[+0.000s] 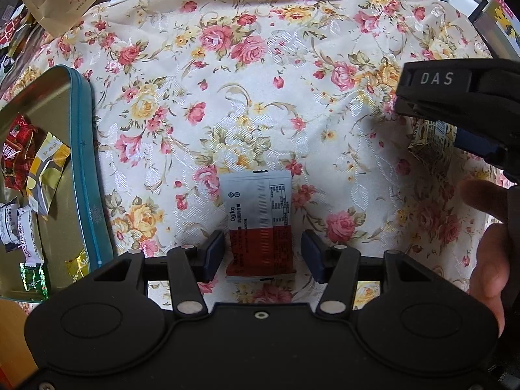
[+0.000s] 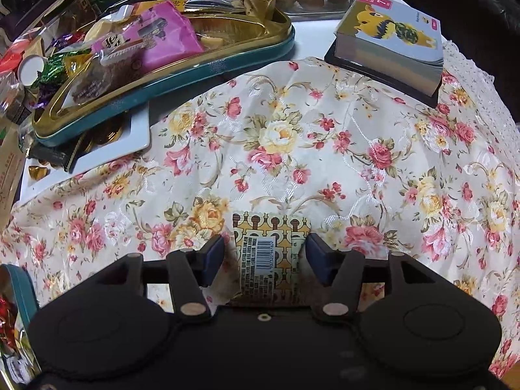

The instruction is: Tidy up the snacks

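A white-and-red sachet (image 1: 260, 224) lies flat on the flowered cloth (image 1: 227, 97) that covers the worktop, its red end between the two blue pads of the left tool (image 1: 262, 255); the jaws stand wide, with a gap on each side, so nothing is gripped. Toward the worktop's left edge a teal-rimmed tin tray (image 1: 83, 149) holds several wrapped sweets (image 1: 39, 169). On the right the right tool (image 1: 461, 123) hangs over a yellow patterned packet (image 1: 429, 143), with a person's hand (image 1: 487, 253) close by. In the right wrist view that yellow packet (image 2: 271, 253), barcode side up, sits on the cloth between the pads of the right tool (image 2: 265, 256); the pads stand clear of its edges, so it is not held. Toward the far edge a second teal tin (image 2: 182, 65) is piled with snack bags, and at the far right corner a stack of cards (image 2: 393, 42) with a yellow figure on top rests on the cloth.
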The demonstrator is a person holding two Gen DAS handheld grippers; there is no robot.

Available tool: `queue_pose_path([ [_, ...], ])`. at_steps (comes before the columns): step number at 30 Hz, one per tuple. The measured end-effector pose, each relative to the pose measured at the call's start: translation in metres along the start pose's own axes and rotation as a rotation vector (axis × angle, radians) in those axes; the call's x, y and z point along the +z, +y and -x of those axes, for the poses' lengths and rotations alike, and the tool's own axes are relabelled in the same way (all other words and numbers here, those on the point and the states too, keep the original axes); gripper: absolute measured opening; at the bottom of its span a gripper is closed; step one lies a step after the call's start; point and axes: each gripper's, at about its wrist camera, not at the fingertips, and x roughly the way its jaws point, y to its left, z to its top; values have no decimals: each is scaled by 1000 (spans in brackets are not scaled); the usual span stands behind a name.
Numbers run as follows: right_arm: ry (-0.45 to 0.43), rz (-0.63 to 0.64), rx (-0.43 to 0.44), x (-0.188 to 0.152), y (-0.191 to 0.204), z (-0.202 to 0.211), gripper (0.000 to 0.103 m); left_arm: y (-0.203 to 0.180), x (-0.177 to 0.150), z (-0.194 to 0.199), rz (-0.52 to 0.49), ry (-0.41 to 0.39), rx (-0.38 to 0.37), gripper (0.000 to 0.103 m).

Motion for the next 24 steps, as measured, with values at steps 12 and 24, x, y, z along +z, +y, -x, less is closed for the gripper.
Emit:
queue_pose_path([
  [12,34,8,70,3,-2,-3,82,0,1,0,5,1,1,60],
  [24,39,-64,57,5,-12,0,70,0,1,0,5,1,1,60],
])
